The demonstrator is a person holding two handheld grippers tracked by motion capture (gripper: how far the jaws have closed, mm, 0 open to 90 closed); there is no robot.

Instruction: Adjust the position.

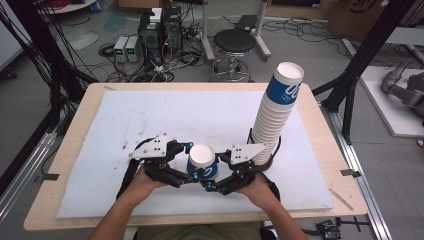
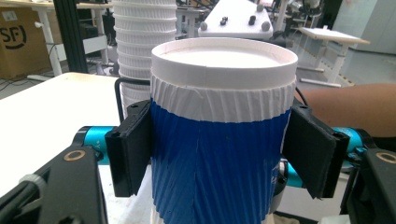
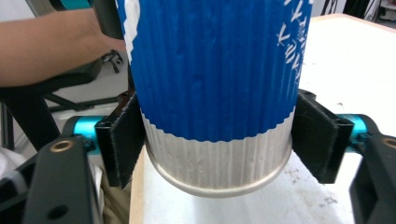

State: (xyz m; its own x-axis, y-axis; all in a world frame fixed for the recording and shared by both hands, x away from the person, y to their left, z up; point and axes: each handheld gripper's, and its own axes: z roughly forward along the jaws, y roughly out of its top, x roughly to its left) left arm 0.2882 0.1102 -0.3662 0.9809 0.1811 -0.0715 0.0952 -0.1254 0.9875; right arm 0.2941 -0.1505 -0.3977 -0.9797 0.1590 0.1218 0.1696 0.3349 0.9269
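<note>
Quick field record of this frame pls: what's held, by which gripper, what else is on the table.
held item: blue-and-white paper cup, upright, open end up
left gripper: jaws shut on the cup's upper part
right gripper: jaws shut on the cup near its base
cup height: lifted off the table, judging by the right gripper view
cup stack: tall, leaning, right of the grippers
surface: white mat on a wooden table

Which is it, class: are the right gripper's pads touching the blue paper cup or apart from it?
Touching. The right gripper view shows both pads pressed against the blue cup's ribbed sides, no gap either side.
</note>
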